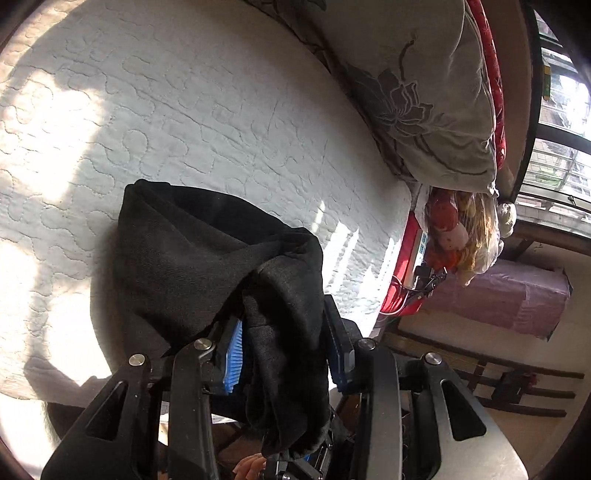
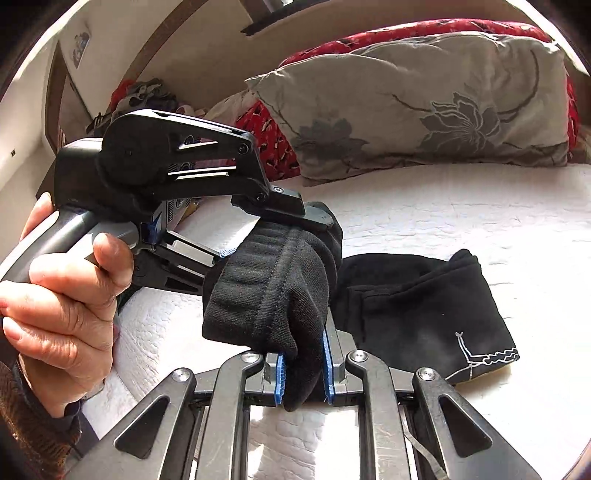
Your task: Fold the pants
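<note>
Pants (image 2: 424, 310): black knit pair, lying partly folded on the white quilted mattress (image 2: 461, 221), with one bunched end lifted between both tongs.
Left gripper (image 1: 284, 332): blue pads closed on a thick fold of the black cloth; fabric draped over and below the fingers.
Right gripper (image 2: 303, 365): blue pads clamped on the ribbed, bunched end, directly beneath the left gripper's tip.
Left hand (image 2: 66, 295): wrapped round the left tool's handle, left of the right tongs.
Long axis: from the held bunch the pants ran away to the right of the right tongs, ending in a flat folded part with white stitching near its lower right edge.
Edges: mattress edge lay just right of the left tongs, floor beyond it; floral pillow (image 2: 424, 103) sat well ahead of the right tongs against a red cover (image 2: 424, 31).
Open room: bare quilted surface ahead and left of the left tongs, and ahead and right of the right tongs.
</note>
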Demonstrator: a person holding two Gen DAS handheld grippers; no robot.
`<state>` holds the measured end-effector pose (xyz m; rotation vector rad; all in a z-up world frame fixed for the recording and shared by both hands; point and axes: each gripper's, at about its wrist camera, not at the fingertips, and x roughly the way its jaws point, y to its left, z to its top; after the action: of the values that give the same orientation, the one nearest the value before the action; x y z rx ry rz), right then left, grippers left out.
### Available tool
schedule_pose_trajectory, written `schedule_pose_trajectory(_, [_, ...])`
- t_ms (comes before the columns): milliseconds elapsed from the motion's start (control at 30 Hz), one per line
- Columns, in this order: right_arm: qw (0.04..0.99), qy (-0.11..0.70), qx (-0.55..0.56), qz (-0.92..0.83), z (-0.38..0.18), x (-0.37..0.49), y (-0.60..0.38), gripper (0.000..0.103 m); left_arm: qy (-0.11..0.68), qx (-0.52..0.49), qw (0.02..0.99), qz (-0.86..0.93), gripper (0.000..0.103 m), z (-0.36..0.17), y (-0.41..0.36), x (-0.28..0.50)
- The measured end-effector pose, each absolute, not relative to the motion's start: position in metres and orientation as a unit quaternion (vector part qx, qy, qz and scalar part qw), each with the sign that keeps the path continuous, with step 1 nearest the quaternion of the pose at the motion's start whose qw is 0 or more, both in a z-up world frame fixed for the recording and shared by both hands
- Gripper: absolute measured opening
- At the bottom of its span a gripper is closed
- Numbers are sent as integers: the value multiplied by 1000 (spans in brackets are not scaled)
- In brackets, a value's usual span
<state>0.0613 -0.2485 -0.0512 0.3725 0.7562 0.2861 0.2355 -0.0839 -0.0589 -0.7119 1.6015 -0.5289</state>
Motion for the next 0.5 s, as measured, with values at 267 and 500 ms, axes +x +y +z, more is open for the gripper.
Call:
schedule_pose_trajectory(267, [849,394,336,105,-106,71,-349,17,734,-221,618,-174,35,-92,-167,240])
schedule_pose_trajectory(500, [774,402,467,146,-141,78,-395,29,730,-175,642,-155,35,-72,-177,245])
